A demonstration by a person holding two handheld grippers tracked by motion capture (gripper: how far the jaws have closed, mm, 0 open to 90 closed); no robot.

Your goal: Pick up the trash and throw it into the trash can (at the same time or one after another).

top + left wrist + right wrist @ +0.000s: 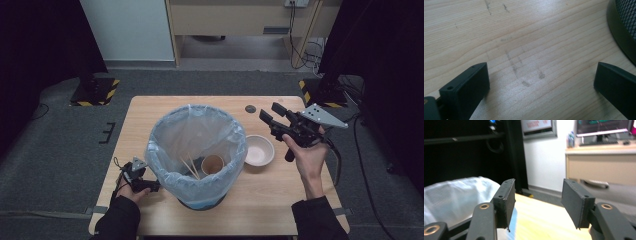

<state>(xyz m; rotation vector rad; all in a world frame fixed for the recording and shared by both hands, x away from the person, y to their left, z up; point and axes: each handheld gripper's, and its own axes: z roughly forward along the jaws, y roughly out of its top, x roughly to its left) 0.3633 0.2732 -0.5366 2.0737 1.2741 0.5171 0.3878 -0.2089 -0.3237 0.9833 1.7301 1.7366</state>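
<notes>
Clearing a worktop (150,107): a paper cup (212,164) and wooden sticks (189,166) already lie in the lined bin (196,155). The right gripper (273,114), wide and empty, hovers above the remaining bowl (259,150); the left gripper (541,82) rests wide beside the bin.

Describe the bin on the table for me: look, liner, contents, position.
The bin stands upright near the table's front middle. Its body is dark mesh above a solid base ring, lined with a pale blue translucent bag folded over the rim. Inside lie a brown paper cup and wooden sticks. A pale bowl sits beside it.
</notes>
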